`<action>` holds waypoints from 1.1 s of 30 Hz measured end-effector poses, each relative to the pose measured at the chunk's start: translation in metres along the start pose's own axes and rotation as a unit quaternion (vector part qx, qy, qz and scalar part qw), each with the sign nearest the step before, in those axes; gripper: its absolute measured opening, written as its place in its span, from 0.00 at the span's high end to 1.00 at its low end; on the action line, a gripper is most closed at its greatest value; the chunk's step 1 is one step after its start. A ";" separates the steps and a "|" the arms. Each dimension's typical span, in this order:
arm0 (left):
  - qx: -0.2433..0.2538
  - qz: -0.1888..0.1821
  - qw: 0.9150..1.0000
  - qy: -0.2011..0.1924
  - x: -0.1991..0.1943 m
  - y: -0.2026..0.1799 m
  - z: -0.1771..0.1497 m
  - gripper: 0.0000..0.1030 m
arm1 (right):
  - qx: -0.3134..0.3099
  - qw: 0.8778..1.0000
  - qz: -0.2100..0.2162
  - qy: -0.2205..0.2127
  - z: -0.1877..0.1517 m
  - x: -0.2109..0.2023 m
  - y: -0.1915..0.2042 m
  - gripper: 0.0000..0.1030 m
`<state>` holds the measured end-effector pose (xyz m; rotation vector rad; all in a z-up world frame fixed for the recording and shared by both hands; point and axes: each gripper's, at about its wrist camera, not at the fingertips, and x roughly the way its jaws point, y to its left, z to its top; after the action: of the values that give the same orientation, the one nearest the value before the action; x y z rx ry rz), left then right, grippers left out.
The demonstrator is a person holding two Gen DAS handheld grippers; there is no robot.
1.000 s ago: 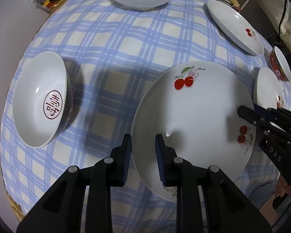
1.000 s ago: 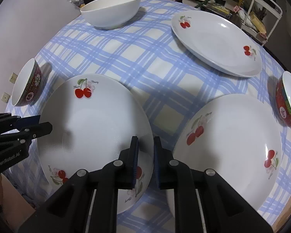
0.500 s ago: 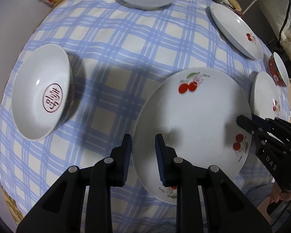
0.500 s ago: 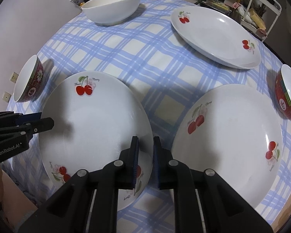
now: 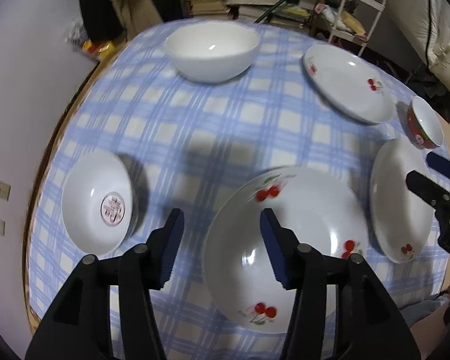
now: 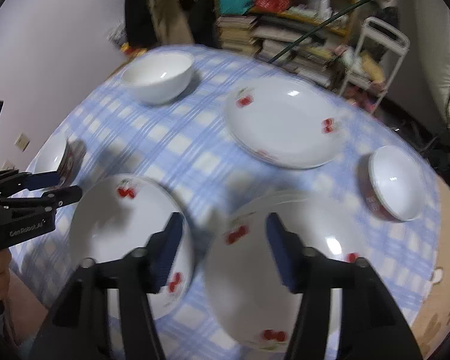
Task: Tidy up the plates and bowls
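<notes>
Readable text: "GenRobot.AI", white print on the black body of the left tool [image 6: 64, 190], seen in the right wrist view. Bowl [image 5: 97, 202], left wrist view: red round seal with a Chinese character on inner base. Right tool [image 5: 426, 174]: partial "D" only.

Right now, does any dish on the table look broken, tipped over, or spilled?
Nothing stands out. The three cherry plates, the big white bowl and the two small red bowls all sit upright on the checked cloth, apart from each other. I see no cracks or spills, though the pictures are blurred.
</notes>
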<state>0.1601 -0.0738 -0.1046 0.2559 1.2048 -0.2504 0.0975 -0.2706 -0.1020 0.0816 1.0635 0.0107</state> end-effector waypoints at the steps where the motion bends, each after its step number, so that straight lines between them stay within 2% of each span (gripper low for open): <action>1: 0.003 -0.001 1.000 -0.001 -0.003 -0.006 0.002 0.47 | 0.010 1.000 -0.002 -0.004 -0.002 -0.005 -0.009 0.25; 3: 0.013 -0.004 1.000 -0.004 -0.006 -0.017 0.008 0.35 | 0.031 0.999 -0.005 -0.008 -0.001 -0.011 -0.024 0.07; 9: 0.049 -0.008 0.999 -0.023 -0.012 -0.057 0.026 0.19 | 0.106 0.994 -0.021 -0.034 -0.014 -0.031 -0.072 0.02; 14: 0.074 -0.014 0.997 -0.013 -0.008 -0.087 0.035 0.18 | 0.170 0.984 -0.047 -0.031 -0.034 -0.034 -0.103 0.02; 19: 0.093 -0.023 0.995 0.000 0.000 -0.109 0.037 0.18 | 0.237 0.970 -0.048 -0.003 -0.050 -0.025 -0.127 0.02; 22: 0.090 -0.040 0.995 0.007 0.007 -0.119 0.038 0.18 | 0.256 0.966 -0.037 0.006 -0.055 -0.021 -0.137 0.02; 27: 0.095 -0.068 0.993 0.001 0.015 -0.133 0.037 0.18 | 0.275 0.960 -0.043 0.037 -0.065 -0.009 -0.149 0.21; 29: 0.099 -0.070 0.993 0.007 0.022 -0.138 0.037 0.19 | 0.277 0.958 -0.045 0.054 -0.067 -0.002 -0.153 0.24; 31: 0.099 -0.071 0.992 0.013 0.029 -0.141 0.037 0.23 | 0.274 0.957 -0.052 0.074 -0.070 0.006 -0.156 0.25; 33: 0.095 -0.073 0.992 0.027 0.037 -0.144 0.037 0.31 | 0.272 0.956 -0.056 0.097 -0.072 0.016 -0.157 0.35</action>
<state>0.1587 -0.2238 -0.1359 0.3432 1.2555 -0.4897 0.0370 -0.4222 -0.1620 0.5274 1.2426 -0.3858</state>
